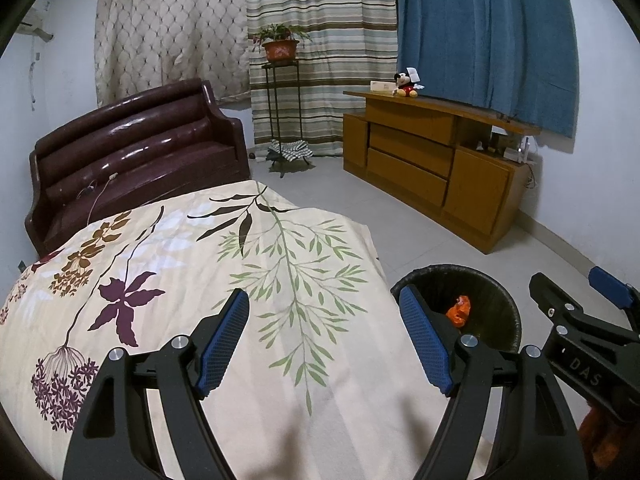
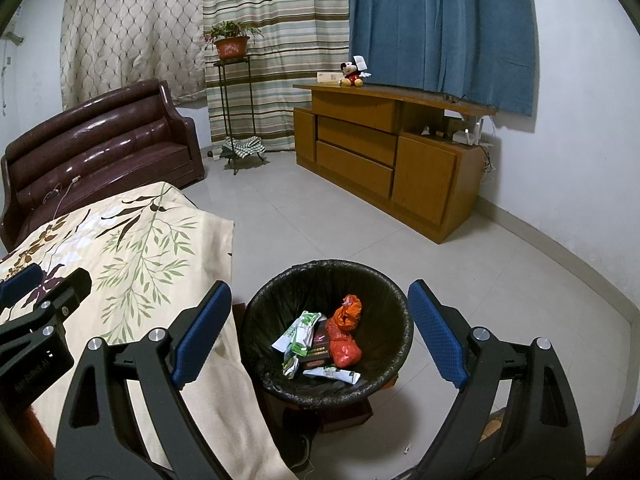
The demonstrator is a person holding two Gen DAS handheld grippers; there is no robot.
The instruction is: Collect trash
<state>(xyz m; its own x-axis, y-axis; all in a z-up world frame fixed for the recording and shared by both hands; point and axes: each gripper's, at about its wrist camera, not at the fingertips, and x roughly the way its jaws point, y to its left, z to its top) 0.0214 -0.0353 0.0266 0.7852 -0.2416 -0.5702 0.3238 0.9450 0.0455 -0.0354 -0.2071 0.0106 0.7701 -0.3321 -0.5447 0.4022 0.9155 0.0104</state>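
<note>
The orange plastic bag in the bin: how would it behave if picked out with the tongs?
The orange plastic bag looks crumpled and thin, so it is probably floppy and light. Its glossy film may slip between pads. It lies loose atop other wrappers in the bin, so it should lift free easily.

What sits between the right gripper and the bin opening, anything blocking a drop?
Nothing visible. The right gripper is open and empty above the trash bin, whose mouth is uncovered, with wrappers and an orange bag already inside.
</note>
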